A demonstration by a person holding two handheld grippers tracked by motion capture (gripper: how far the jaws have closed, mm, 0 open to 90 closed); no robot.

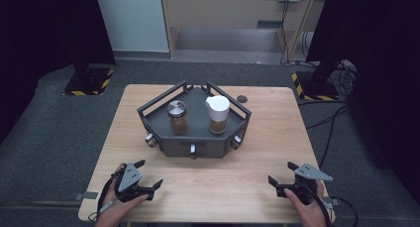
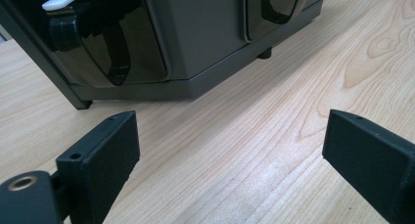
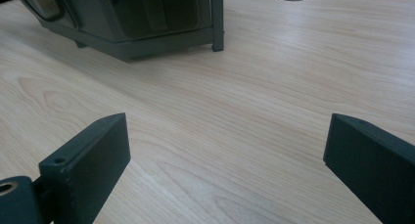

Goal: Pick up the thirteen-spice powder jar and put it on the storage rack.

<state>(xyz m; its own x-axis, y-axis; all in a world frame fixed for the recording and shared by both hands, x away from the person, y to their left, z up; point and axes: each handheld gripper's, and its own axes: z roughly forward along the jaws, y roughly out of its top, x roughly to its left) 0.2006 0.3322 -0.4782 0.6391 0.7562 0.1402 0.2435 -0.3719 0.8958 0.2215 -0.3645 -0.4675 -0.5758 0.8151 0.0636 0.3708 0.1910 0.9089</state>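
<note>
Now I hold both tongs, left and right, wide and empty; the brown jar stands upright ahead, nearer my left.

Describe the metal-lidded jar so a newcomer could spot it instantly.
Start at the dark grey angular rack in the middle of the wooden table. Two containers stand upright inside it, apart from each other. The jar is the left one: shorter, brown contents, a flat silver metal lid, whereas its neighbour, the white-capped bottle, is taller with a spouted cap.
</note>
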